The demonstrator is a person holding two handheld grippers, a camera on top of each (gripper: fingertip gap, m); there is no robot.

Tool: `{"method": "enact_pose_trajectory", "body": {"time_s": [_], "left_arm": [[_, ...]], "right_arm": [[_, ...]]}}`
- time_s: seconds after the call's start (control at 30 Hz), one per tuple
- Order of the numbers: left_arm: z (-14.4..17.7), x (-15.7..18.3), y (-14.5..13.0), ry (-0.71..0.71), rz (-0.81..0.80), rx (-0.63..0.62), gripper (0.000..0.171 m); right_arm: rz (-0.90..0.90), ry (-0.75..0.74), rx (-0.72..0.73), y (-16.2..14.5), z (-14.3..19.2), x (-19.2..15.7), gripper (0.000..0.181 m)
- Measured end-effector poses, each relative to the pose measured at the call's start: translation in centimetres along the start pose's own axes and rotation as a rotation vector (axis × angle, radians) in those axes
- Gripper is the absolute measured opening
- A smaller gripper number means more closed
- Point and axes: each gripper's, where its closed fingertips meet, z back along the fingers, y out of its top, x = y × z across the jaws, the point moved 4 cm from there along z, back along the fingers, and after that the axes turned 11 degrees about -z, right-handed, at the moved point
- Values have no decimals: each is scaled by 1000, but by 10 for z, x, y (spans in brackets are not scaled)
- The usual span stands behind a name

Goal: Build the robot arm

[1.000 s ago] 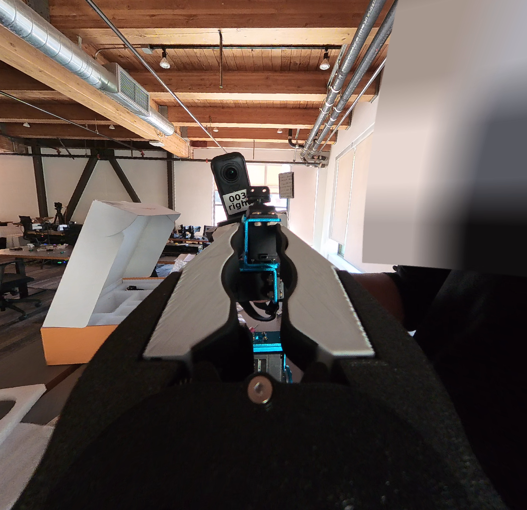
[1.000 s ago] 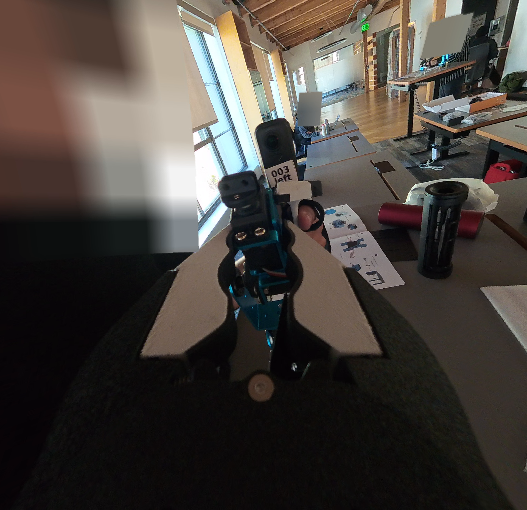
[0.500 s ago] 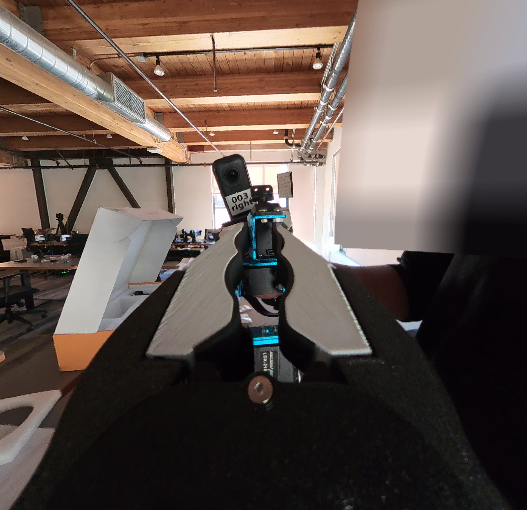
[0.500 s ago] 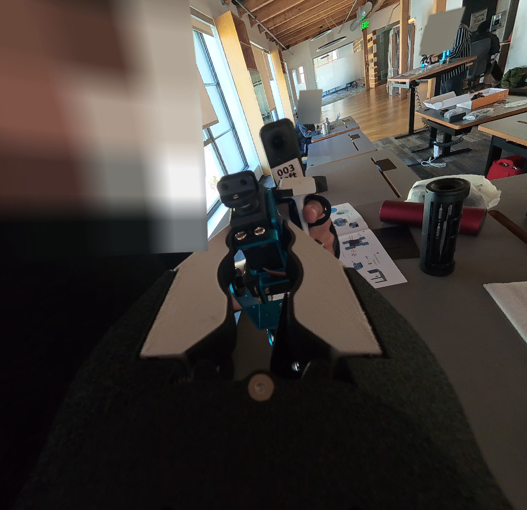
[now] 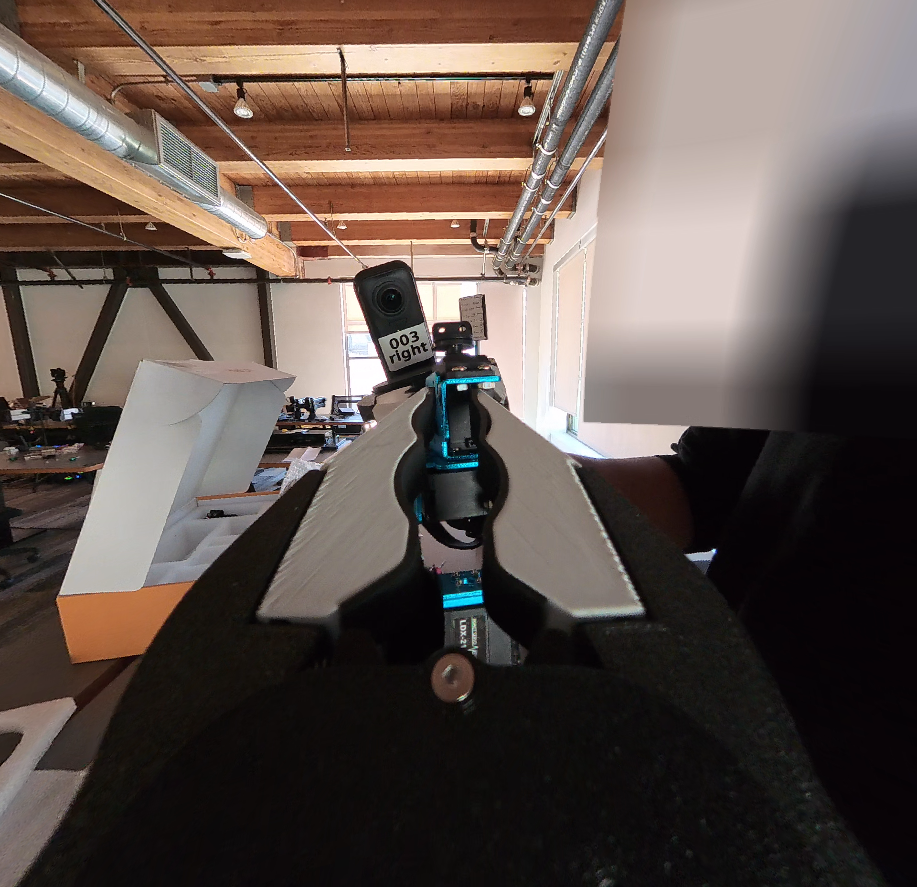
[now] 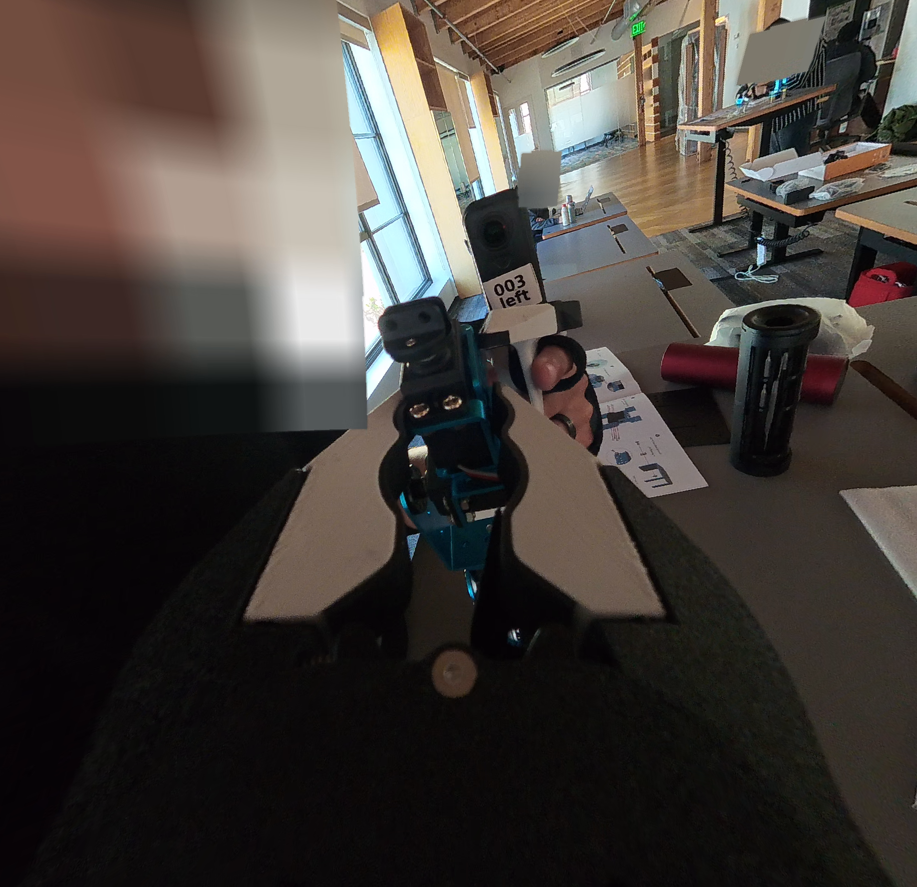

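Observation:
A blue metal bracket with a black servo (image 5: 454, 446) is held in the air between both grippers. My left gripper (image 5: 456, 401) is shut on it, its grey fingers (image 5: 357, 506) closing round the black servo body. My right gripper (image 6: 451, 406) faces it from the other side and is shut on the same assembly (image 6: 446, 446), with a black two-hole fitting at its top. The right gripper's camera (image 5: 392, 312) shows just behind the assembly in the left wrist view. The left gripper's camera (image 6: 501, 243) and the hand on its handle (image 6: 560, 391) show in the right wrist view.
An open white and orange box (image 5: 163, 491) with foam slots stands at the left, and white foam (image 5: 30, 744) lies near it. On the grey table (image 6: 744, 565) are a black slotted cylinder (image 6: 774, 391), a red cylinder (image 6: 704, 372), a leaflet (image 6: 640, 441) and a white foam sheet (image 6: 888, 521).
Both grippers stay shut on the assembly. It has shifted slightly, and the left gripper's camera and hand have drifted a little right in the right wrist view.

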Motion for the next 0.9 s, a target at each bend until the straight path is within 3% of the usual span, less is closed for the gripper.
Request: {"method": "enact_pose_trajectory", "body": {"time_s": [0.57,0.9], "left_arm": [[0,-4,-1,5,-5,-7,0],[3,1,3,-48,40,24,15]], "right_arm": [[3,16,-6,0,1,0,29],[4,11,-14,0,2,0,28]]}}
